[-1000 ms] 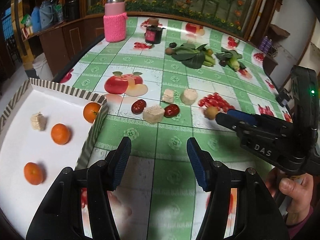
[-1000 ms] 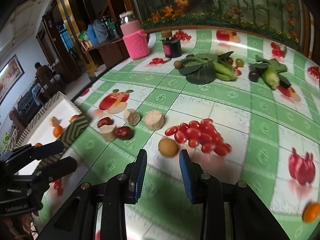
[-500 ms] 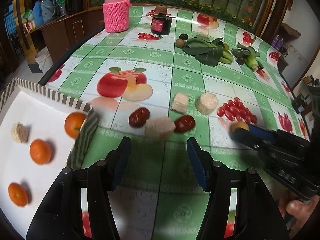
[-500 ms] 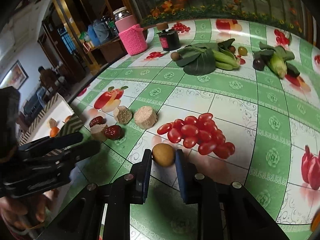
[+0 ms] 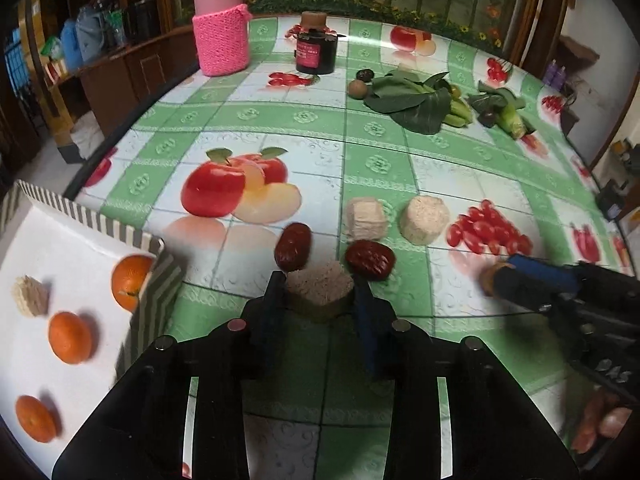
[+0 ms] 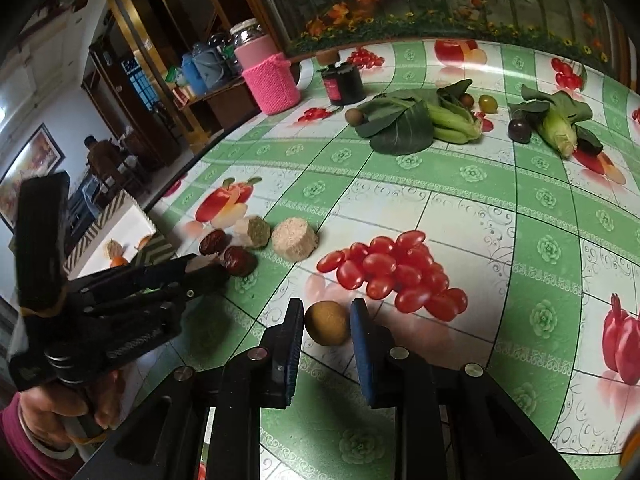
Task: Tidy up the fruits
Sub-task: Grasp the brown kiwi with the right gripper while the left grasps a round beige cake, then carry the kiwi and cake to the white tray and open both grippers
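My left gripper [image 5: 320, 288] is shut on a beige cake-like chunk [image 5: 320, 286] on the table, between two red dates [image 5: 293, 246] [image 5: 370, 259]. A white tray [image 5: 80, 248] at the left holds three oranges [image 5: 131, 282] and one beige chunk [image 5: 30, 295]. My right gripper [image 6: 326, 320] has its pads on both sides of a small brown round fruit [image 6: 326, 322], touching or nearly touching it; it also shows in the left wrist view [image 5: 496, 276]. Cherry tomatoes [image 6: 396, 274] lie just beyond it.
Two more beige chunks [image 5: 366, 218] [image 5: 425, 219] sit mid-table. At the back are leafy greens [image 5: 412, 98], corn [image 6: 558, 132], a dark jar [image 5: 316, 50], a pink-sleeved bottle [image 5: 221, 38] and a kiwi [image 5: 357, 89]. The table edge runs along the left.
My left gripper moved forward and closed on the beige chunk. My right gripper moved in around the brown fruit and narrowed on it.
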`<state>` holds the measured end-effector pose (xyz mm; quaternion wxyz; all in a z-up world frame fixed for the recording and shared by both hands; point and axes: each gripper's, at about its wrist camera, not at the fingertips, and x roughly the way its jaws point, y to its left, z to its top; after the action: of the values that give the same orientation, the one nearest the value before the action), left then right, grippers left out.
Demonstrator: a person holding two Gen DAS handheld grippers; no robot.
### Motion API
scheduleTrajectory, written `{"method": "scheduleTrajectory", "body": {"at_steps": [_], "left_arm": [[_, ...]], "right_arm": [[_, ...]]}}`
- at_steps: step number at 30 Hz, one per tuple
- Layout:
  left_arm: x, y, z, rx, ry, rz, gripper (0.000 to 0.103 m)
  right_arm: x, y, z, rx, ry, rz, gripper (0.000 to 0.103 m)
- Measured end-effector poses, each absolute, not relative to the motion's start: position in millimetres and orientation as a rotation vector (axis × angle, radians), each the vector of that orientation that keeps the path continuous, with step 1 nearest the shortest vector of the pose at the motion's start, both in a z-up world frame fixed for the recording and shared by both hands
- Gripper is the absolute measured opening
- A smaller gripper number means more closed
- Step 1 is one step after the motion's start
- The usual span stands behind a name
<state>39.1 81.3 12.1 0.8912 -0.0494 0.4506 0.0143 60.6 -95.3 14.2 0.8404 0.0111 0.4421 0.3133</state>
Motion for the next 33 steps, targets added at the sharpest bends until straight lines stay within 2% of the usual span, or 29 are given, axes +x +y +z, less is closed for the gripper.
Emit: {"method": "scheduleTrajectory", "body": {"at_steps": [15,22,26,28,31,33], "left_arm": [[-28.1,95.1,49.4,-0.134,0.875,-0.021,0.032],[-43.4,100.6,50.7,-0.15,0.878,-0.038,0.032],[-46.4,99.0,50.5,-0.151,0.881,-0.05,0.032],[-47.5,99.9,50.4,-0.15,0.882,-0.049,0.032],[-47.0,101.6,50.4,-0.151,0.886,-0.047,0.032],[-47.6,102.5,50.8,-0.15,0.887,-0.047,0.032]], "right_arm": [[13.4,-86.4,26.8,-0.047,0.889,0.664,0.022],[9.3,-93.0,25.5,-0.063,0.879,0.582,0.022],[23.2,-80.7,25.4,-0.148,0.886,0.555,0.034],[32.1,-73.8,22.0,-0.169,0.895,0.565,0.036],[46.2,-67.7,9.7,-0.166,0.936,0.581,0.035],[48.1,-72.1,9.9,-0.125,0.929,0.587,0.027]]}}
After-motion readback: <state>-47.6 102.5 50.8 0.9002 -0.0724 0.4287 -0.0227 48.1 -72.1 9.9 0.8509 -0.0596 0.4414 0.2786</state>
